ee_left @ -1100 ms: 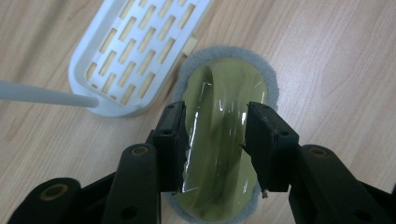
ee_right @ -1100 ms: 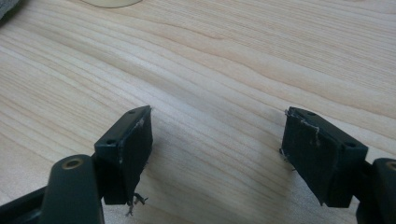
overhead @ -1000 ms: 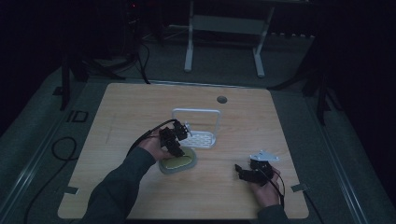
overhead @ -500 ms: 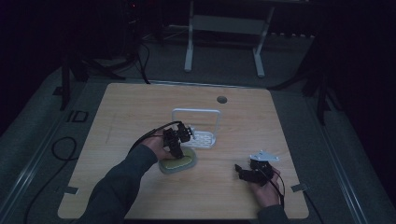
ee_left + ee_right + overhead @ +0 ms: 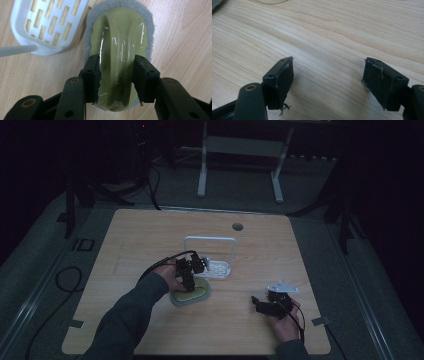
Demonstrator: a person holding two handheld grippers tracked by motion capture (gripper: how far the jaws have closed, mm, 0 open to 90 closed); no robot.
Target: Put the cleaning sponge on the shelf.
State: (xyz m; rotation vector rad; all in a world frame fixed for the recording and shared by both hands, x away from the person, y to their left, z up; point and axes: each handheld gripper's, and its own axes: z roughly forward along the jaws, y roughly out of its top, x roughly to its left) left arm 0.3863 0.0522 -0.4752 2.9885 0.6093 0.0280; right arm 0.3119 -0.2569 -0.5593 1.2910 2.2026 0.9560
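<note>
An olive-green scrubber (image 5: 190, 295) with a grey pad beneath lies on the wooden table (image 5: 150, 235), near its middle. My left gripper (image 5: 189, 281) points down onto it. In the left gripper view its jaws have just been closing, and the pads (image 5: 93, 72) now touch both sides of the scrubber's raised glossy handle (image 5: 120, 37), around which the left gripper (image 5: 117, 58) stands. My right gripper (image 5: 259, 304) rests low at the front right of the table. In its own view the right gripper (image 5: 328, 62) is open over bare wood.
A white slotted dish (image 5: 217, 268) with a tall wire-like white frame (image 5: 210, 240) stands just behind the scrubber; the dish (image 5: 47, 25) nearly touches the pad's edge. A round hole (image 5: 237, 226) sits at the table's back. A metal stand (image 5: 240, 150) is on the floor beyond.
The left gripper has edged slightly to the right over the scrubber. The right hand and its gripper have kept still.
</note>
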